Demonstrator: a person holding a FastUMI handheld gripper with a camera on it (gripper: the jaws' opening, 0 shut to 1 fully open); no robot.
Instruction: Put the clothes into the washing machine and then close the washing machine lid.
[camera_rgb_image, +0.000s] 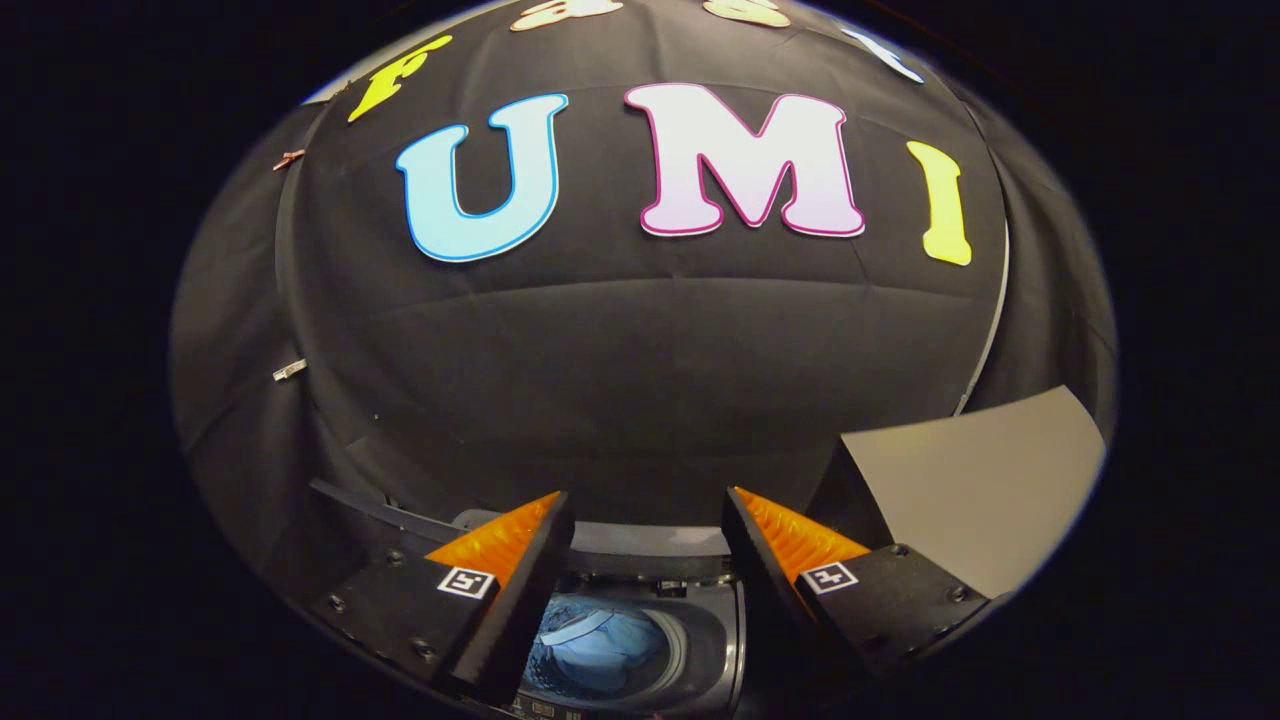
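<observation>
Soft blue cloth (600, 645) lies in the washing machine (715, 640)'s glossy drum; the raised lid (980, 480) looks smooth, matt grey.

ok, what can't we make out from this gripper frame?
- Washing machine: its body and front are cut off below, with the open gripper fingers covering both sides.
- Clothes in the drum: a bluish heap, partly behind one finger; how many items is unclear.
- Lid: the hinge is hidden behind a finger.

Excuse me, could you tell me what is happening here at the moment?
A person is holding handheld tongs above a top-loading washing machine. The tongs are open and hold nothing. Below and between the fingers, light blue clothes already lie in the drum. The machine looks open; a grey panel to the right may be its raised lid, not yet closed.
</observation>
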